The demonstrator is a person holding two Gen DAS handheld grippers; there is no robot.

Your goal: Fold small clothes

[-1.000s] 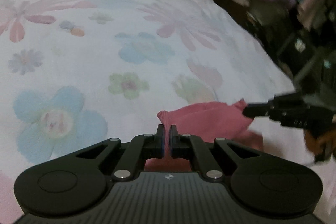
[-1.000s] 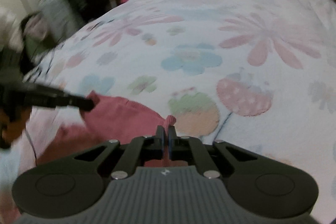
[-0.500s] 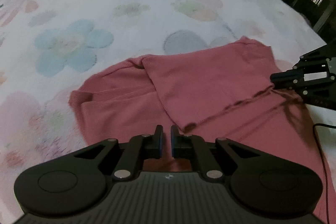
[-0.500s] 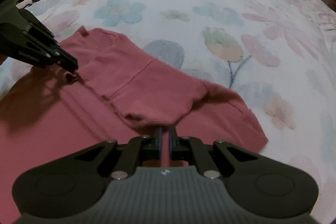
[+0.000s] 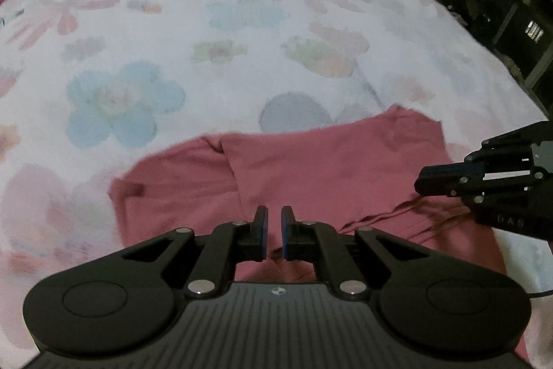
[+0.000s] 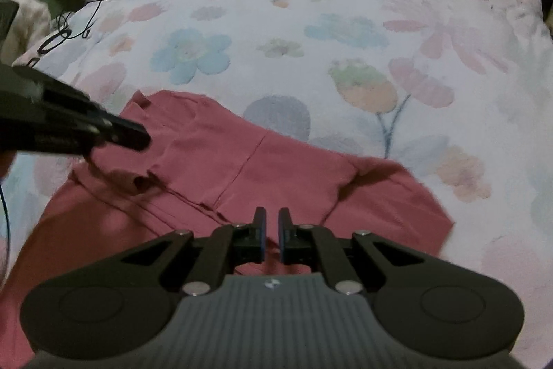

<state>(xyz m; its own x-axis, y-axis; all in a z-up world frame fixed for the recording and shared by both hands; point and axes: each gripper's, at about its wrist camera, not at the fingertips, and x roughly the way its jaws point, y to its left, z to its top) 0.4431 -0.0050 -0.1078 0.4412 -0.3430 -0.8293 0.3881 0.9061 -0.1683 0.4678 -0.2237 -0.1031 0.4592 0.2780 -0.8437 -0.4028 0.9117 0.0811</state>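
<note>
From the left wrist cam, the pink garment (image 5: 331, 168) lies spread on the floral bedspread (image 5: 242, 40), top part folded back over itself, and the left gripper (image 5: 274, 230) sits right over the garment's near edge with only a thin slit between its jaws and no cloth clearly pinched. The right gripper (image 5: 446, 182) pokes in over the garment's right side. From the right wrist cam the same garment (image 6: 293, 168) lies on the bedspread (image 6: 345, 23); the right gripper (image 6: 272, 232) hovers at its near edge, jaws just as narrow, and the left gripper (image 6: 134, 135) reaches over the garment's left corner.
</note>
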